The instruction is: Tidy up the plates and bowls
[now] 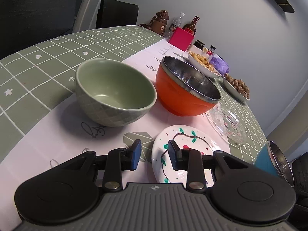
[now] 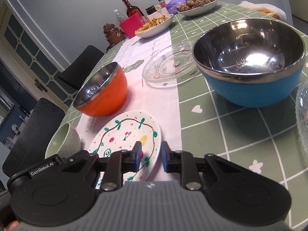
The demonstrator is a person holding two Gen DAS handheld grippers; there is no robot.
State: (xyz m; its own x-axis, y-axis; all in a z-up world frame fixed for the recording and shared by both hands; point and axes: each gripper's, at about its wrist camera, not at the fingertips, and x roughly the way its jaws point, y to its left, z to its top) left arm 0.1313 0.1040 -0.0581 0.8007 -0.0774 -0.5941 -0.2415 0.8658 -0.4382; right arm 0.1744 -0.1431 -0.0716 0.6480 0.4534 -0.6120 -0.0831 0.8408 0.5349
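A green bowl [image 1: 115, 92] and an orange steel-lined bowl [image 1: 184, 88] stand on the pale runner. A painted white plate [image 1: 190, 154] lies in front of them, a clear glass plate [image 1: 227, 123] beyond it, a blue steel-lined bowl [image 1: 273, 163] at far right. My left gripper [image 1: 154, 156] is open and empty, straddling the painted plate's left rim. In the right wrist view, my right gripper [image 2: 151, 156] is open and empty at the painted plate's [image 2: 125, 134] right rim. The blue bowl [image 2: 250, 65], orange bowl [image 2: 102, 92], green bowl [image 2: 61, 142] and glass plate [image 2: 169, 65] show there.
Two white dishes of food [image 1: 204, 63] [image 1: 236, 86], a pink box [image 1: 182, 38], bottles [image 1: 190, 27] and a brown figurine [image 1: 160, 24] stand at the table's far end. Dark chairs [image 1: 36, 15] stand beyond the table. Another glass dish [image 2: 303, 115] sits at the right edge.
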